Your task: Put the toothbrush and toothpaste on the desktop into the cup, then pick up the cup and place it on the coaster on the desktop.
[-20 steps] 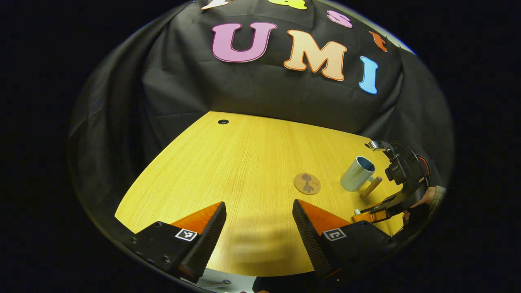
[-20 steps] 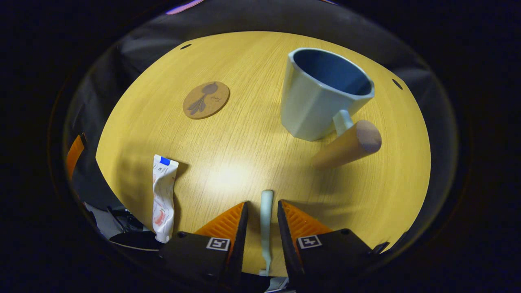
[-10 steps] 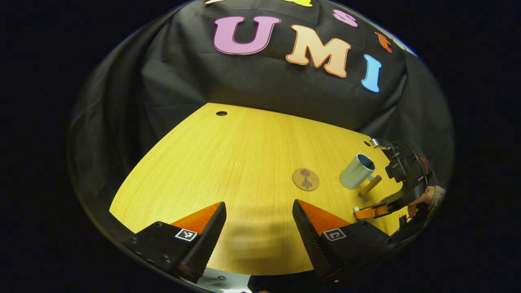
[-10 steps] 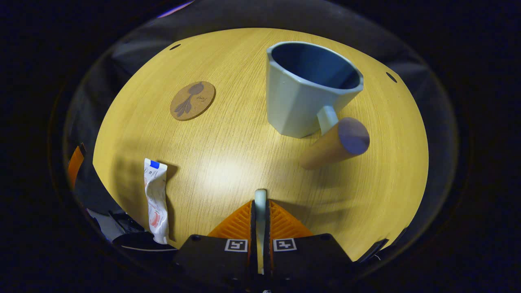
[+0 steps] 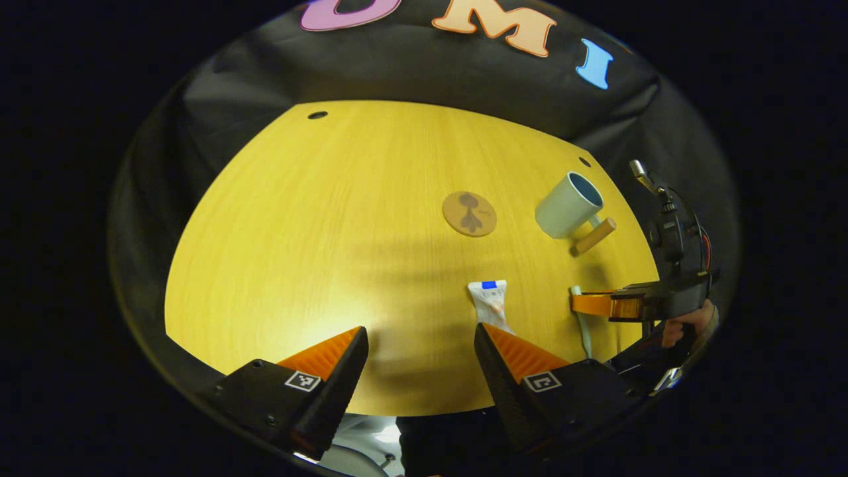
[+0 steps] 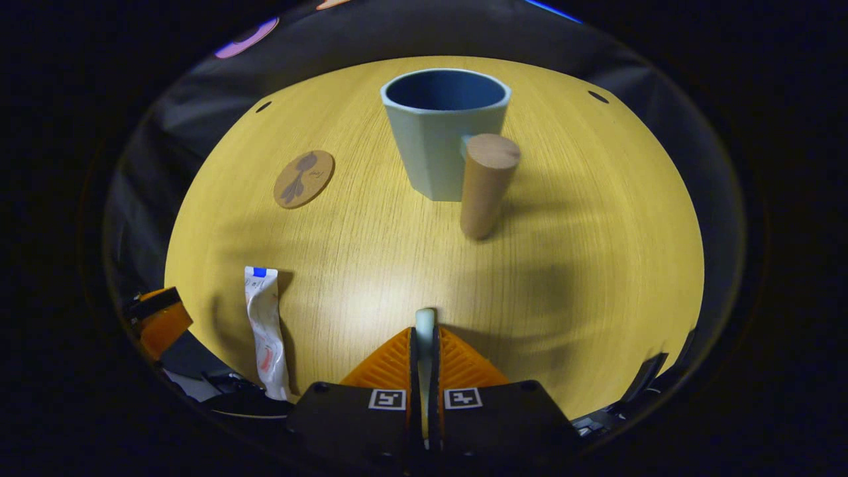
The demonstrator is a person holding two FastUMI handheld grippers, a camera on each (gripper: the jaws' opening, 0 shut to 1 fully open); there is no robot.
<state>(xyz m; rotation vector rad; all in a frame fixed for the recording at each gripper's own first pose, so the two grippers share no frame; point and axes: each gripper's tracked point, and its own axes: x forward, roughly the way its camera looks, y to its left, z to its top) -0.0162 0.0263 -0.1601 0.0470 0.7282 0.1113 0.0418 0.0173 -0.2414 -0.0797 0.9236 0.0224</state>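
Toothbrush clamped, toothpaste waiting on the desk

Toothbrush (image 6: 424,331) is sitting pinched between the two fingers of the right gripper (image 6: 424,344) at the bottom of the right gripper view, its pale handle poking out just past the fingertips, with both fingers pressing on it and the jaws drawn nearly together. The left gripper view is showing that same gripper (image 5: 599,303) from the side, a hand (image 5: 686,321) holding it, and the toothbrush (image 5: 583,324) running along under its fingers close to the desk (image 5: 318,232).

Nearest in the left gripper view, the left gripper (image 5: 421,351) is hanging over the near edge of the desk with its jaws standing wide apart and nothing between them. Just beyond its right finger, the toothpaste (image 5: 490,306) is lying flat on the wood; in the right gripper view the tube (image 6: 264,324) is lying to the left of the clamped toothbrush, well apart from it.

Farther out, the coaster (image 6: 304,179) is lying bare on the desk, off to the left of the cup (image 6: 440,136). The cup is standing upright, its dark inside showing, with its wooden handle (image 6: 485,182) pointing back toward the right gripper. Behind the far edge of the desk, the black cloth wall (image 5: 424,73) is hanging in folds.
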